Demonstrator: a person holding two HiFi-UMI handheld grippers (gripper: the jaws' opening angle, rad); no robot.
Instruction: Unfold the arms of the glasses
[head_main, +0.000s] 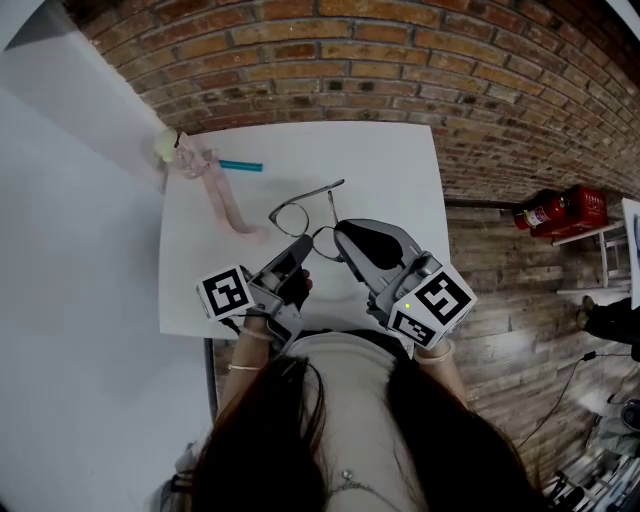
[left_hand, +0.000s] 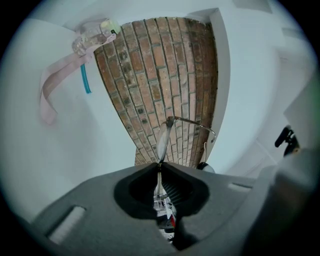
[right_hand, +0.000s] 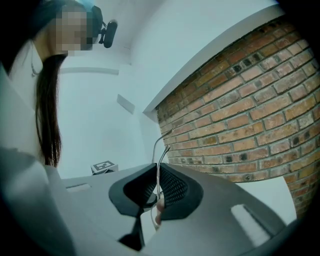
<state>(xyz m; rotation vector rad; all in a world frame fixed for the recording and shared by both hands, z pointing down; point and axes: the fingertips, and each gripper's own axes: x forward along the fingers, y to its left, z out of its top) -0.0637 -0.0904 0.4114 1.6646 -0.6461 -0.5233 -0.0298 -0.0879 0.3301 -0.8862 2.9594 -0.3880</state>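
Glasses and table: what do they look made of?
Glasses: thin grey wire rims and arms with a faint sheen, so probably metal. The lenses are clear; glass or plastic can't be told. Table: smooth, flat white top, matte, with no grain showing; likely laminate or painted board.

Soft, even light falls bright on the white table (head_main: 400, 170), and the glasses (head_main: 288, 218) cast only a faint shadow. Both gripper views are fisheye, with black corners and bowed lines. Their near foreground is blurred, while the brick wall (left_hand: 165, 75) stays sharp.
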